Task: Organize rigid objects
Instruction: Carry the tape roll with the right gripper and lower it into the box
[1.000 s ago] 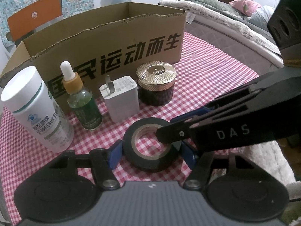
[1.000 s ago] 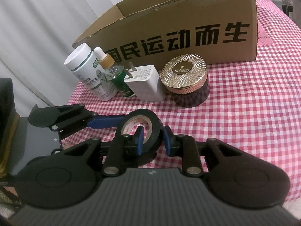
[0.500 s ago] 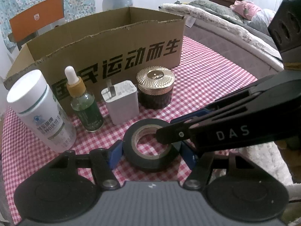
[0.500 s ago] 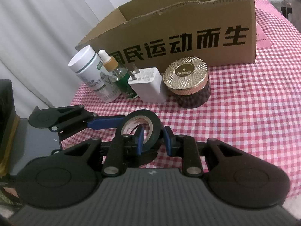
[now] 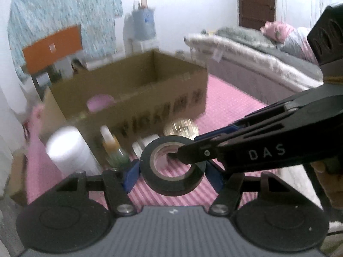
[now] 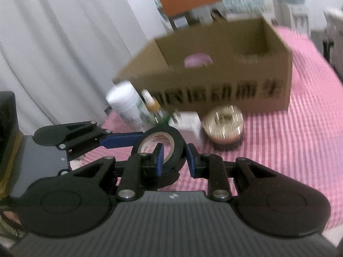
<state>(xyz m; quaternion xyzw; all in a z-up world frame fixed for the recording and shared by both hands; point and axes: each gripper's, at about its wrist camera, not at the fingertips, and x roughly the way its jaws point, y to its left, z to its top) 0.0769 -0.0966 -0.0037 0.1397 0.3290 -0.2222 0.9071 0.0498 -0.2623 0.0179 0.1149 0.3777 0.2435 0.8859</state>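
My two grippers, left [image 5: 172, 174] and right [image 6: 174, 157], both clamp the black tape roll [image 5: 172, 167] above the checked cloth; one pink item lies in the cardboard box [image 6: 214, 85], four wait outside.

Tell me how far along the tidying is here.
Early. Done: one pink item lies in the cardboard box. In hand: both grippers grip the black tape roll. Left beside the box: white bottle, dropper bottle, charger, gold-lidded jar.
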